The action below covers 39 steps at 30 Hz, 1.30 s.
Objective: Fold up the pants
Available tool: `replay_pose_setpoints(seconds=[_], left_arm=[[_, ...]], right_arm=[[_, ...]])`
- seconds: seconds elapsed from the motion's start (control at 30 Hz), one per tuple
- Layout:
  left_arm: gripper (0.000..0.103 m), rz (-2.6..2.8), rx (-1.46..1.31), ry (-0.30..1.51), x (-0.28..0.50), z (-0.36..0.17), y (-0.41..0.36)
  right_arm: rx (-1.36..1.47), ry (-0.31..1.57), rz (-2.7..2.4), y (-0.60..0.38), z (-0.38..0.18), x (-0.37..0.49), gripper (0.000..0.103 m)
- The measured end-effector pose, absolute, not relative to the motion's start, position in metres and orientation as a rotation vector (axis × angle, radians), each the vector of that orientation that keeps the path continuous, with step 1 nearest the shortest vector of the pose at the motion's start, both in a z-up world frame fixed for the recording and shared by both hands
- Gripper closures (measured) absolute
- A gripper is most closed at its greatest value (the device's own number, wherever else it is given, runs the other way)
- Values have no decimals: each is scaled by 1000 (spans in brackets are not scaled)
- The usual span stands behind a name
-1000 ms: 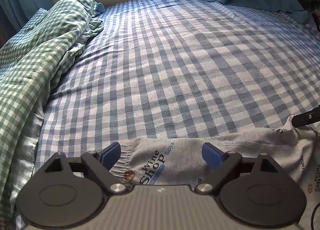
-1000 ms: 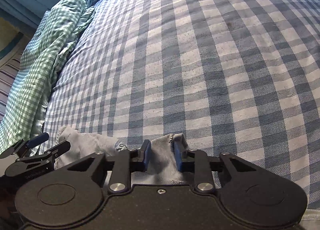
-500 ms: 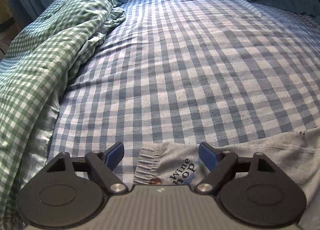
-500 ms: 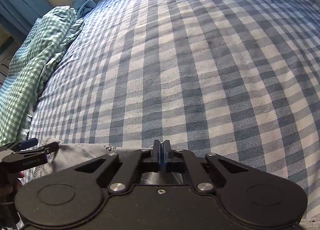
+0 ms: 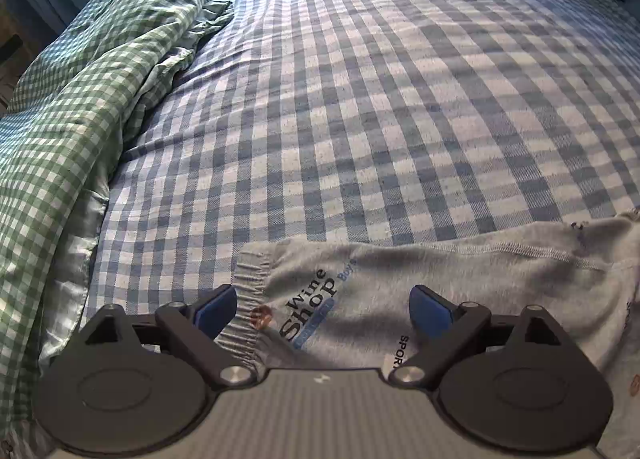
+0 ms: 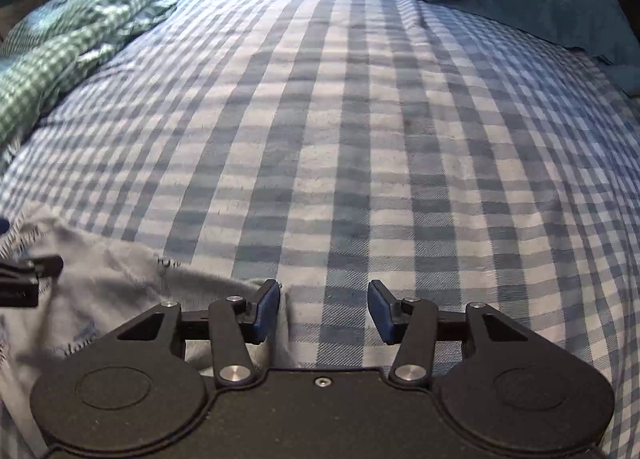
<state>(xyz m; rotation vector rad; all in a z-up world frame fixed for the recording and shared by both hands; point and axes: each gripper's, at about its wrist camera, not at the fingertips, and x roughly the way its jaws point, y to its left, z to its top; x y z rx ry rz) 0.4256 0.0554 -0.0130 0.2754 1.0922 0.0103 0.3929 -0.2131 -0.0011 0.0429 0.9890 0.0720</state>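
Here both grippers stand released over the pants [image 5: 460, 283], which lie flat on the bed [image 5: 360, 119] at its near edge. The left gripper [image 5: 324, 309] has its jaws spread wide, nothing between them but the grey cloth below: the gathered cuff sits just inside the left jaw, the printed lettering runs between the two, and the rest of the leg trails off past the right jaw. The right gripper [image 6: 324, 311] is likewise spread; the pants' edge [image 6: 120, 299] touches its left jaw, and only checked sheet shows between the jaws and beyond the right one.

The step in hand looks like choosing fresh holds for a fold. To do it well, the left jaws should drop astride the cuff so the elastic band, not a single loose layer, gets pinched. The right gripper seems set too far off the cloth; shifting it toward its left jaw would put fabric squarely between the pads. Both should bite all layers together, or the fold may skew.

A green blanket [image 5: 80, 99] lies bunched well beyond the left jaw.
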Motion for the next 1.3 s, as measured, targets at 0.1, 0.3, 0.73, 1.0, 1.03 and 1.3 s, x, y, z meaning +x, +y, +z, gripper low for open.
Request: replay_pose_setpoints(seconds=[0.1,0.3,0.73,1.0,1.03,1.3], left_arm=[[3,14,253,1084,423,5,50],[1,-38,239,1075,406,30,8],[0,-96,527,1106,347,-32,-152],[0,50,542,1053,347,-6,-204],[0,32,546,1037,340,-1,-218],[0,-456,536,1068,253,-1,-385]], right_arm=[[82,938,81,-229,22,367,17],[122,964,47,-254,26,300,5],[276,1082,-244,-397,-23,169,3],[400,980,-460,-549,-14,84,1],[424,965,-452,-564,-13,73,1],[533,938,-333,-609,-16,25,1]])
